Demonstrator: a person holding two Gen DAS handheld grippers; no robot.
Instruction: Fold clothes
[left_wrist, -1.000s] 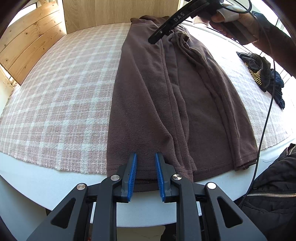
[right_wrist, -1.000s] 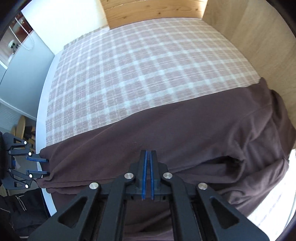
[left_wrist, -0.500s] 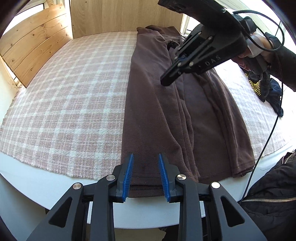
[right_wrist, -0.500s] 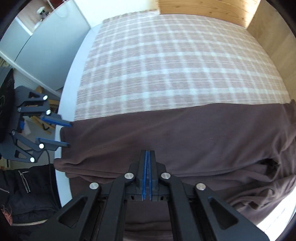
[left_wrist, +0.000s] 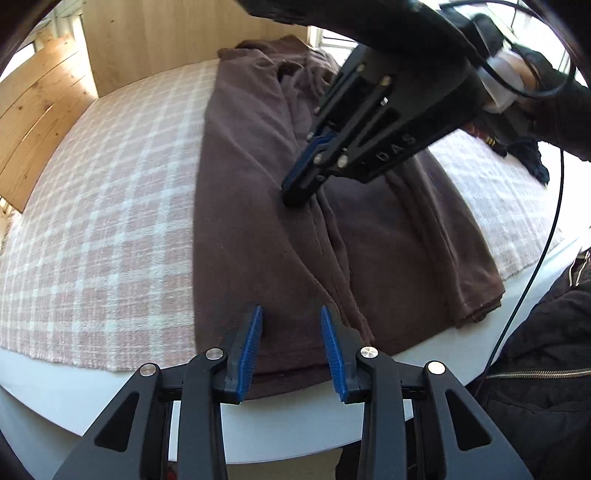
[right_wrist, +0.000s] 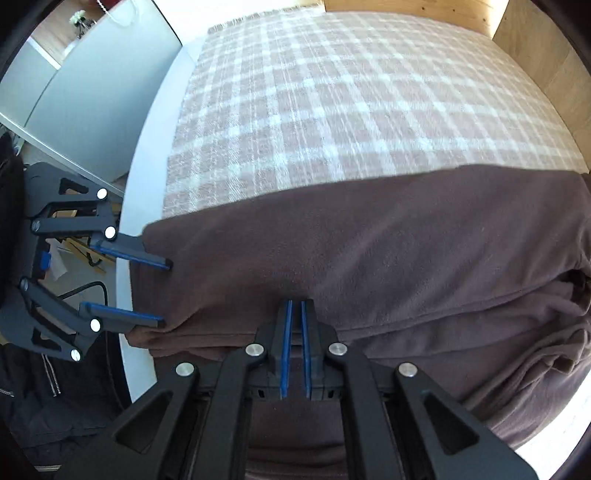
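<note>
Low in the frame, the left gripper (left_wrist: 291, 345) has just been opening over the brown fleece garment's (left_wrist: 255, 221) hem, gripping nothing; the right gripper (left_wrist: 295, 192), nearly closed and empty, has moved to mid-garment, likely for the next fold.

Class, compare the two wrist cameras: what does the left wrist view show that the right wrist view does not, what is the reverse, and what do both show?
Only the left wrist view shows the dark clothing pile at the far right, the person's black zipped jacket and the right claw's cable.

Only the right wrist view shows the pale grey panel beyond the table edge.

Both show the brown fleece garment on the pink checked cloth, the left claw with its jaws apart at the hem, and the shut right claw tip-down on the fleece.
</note>
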